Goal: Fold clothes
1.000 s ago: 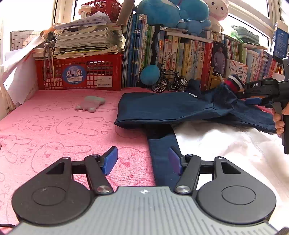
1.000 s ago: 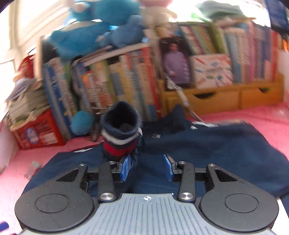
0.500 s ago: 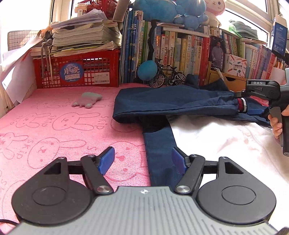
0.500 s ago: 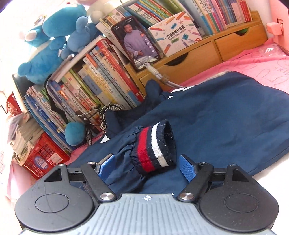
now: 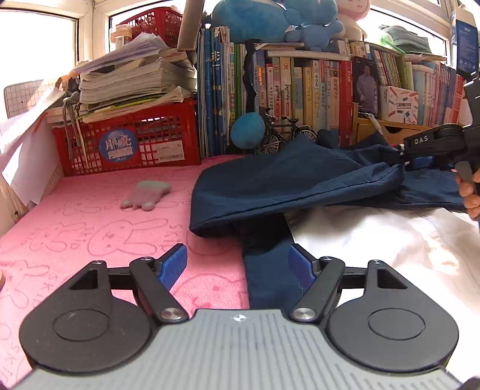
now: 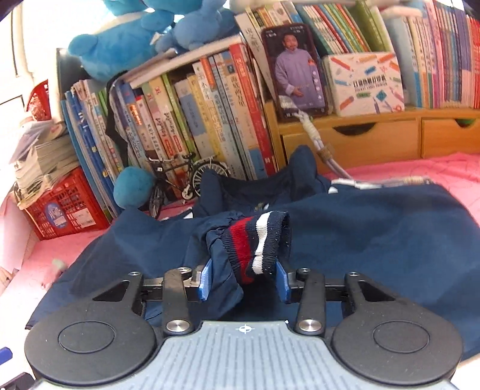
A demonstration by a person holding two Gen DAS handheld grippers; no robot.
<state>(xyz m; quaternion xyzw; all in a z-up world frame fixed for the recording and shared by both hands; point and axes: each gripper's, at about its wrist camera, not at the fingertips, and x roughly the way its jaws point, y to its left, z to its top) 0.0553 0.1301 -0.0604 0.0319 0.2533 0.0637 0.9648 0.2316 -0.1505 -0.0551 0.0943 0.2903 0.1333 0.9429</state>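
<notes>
Clamping striped cuff (image 6: 257, 243), right tongs (image 6: 243, 282) angled downward

A red basket (image 5: 132, 144) sits at ten o'clock with a pile of papers (image 5: 132, 81) on top. A long row of books (image 5: 300, 99) stands at twelve o'clock. Blue stuffed toys (image 5: 270, 18) sit on the books. A toy bicycle (image 5: 282, 135) and a blue ball (image 5: 247, 133) stand below. A small grey toy (image 5: 145, 195) lies on the pink towel (image 5: 75, 216).
</notes>
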